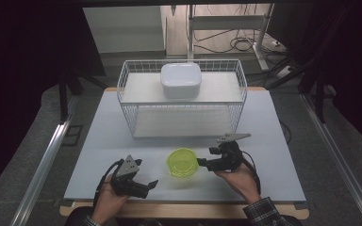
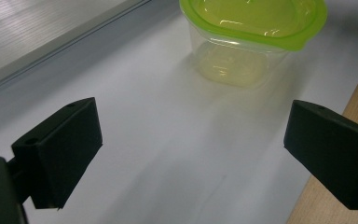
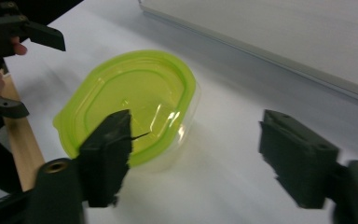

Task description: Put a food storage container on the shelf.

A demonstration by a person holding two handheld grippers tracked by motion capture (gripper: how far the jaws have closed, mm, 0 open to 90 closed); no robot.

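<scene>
The right claw is hovering with its jaws spread wide and nothing between them, sitting just beside the right edge of the green-lidded container. In the right gripper view one jaw is overlapping the near rim of the lid, but I cannot tell whether it is touching the plastic or merely passing in front of it. The left claw is also gaping wide and gripping nothing; it is resting low near the front edge of the surface, apart from the container and aimed toward it, as the left gripper view is showing with the container ahead of the two jaws.

The container is standing upright on the surface, between the two claws and in front of the wire basket, with its lid seated on top. A white lidded box is sitting on the basket's upper level.

As a judgement, the work is only beginning: both claws are approaching, no grip is made, and the container is resting on the surface. Taking hold and lifting are remaining, and perhaps a move toward the basket, though that is a guess.

The lid is rounded and slightly oval. In the high view its long axis seems to be running roughly from front to back, with the wall tapering to a smaller base.
</scene>
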